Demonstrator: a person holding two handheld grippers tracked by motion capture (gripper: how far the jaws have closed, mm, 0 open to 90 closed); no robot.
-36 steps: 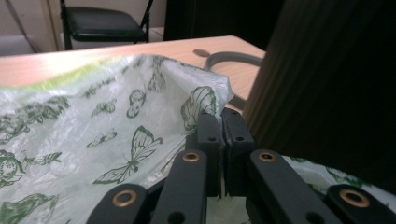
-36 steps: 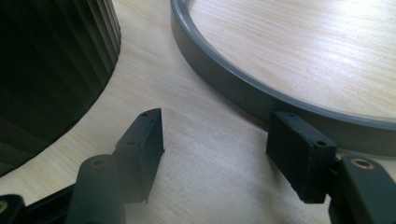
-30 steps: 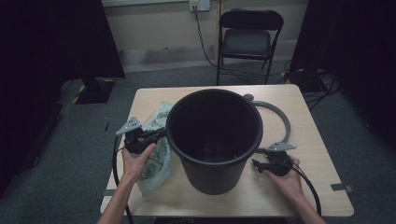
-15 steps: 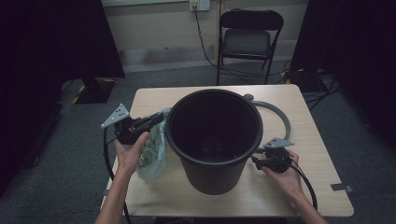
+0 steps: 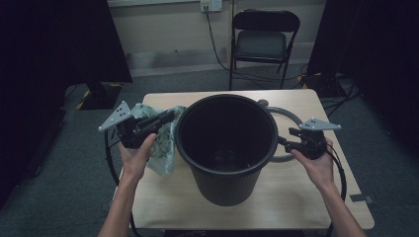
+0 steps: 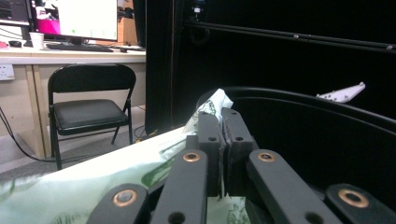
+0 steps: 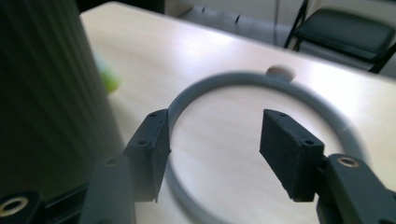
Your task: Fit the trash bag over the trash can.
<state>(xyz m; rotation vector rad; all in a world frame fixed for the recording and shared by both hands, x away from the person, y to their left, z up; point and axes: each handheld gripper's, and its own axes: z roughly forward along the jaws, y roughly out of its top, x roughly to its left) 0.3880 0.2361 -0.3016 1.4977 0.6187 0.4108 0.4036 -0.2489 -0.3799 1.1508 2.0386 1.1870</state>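
High view: black bin (image 5: 226, 148) at frame centre; left gripper (image 5: 165, 118) clamped on green-printed bag (image 5: 163, 148) left of it; right gripper (image 5: 282, 143) jaws spread, empty, by grey ring (image 5: 291, 116).

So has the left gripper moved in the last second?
Yes. The left gripper, shut on the bag, has risen off the table toward the bin rim, lifting the bag's edge.

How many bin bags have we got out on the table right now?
1: the green-printed bag lies left of the black bin, pinched in the left gripper near the bin's rim. The bin may hide more.
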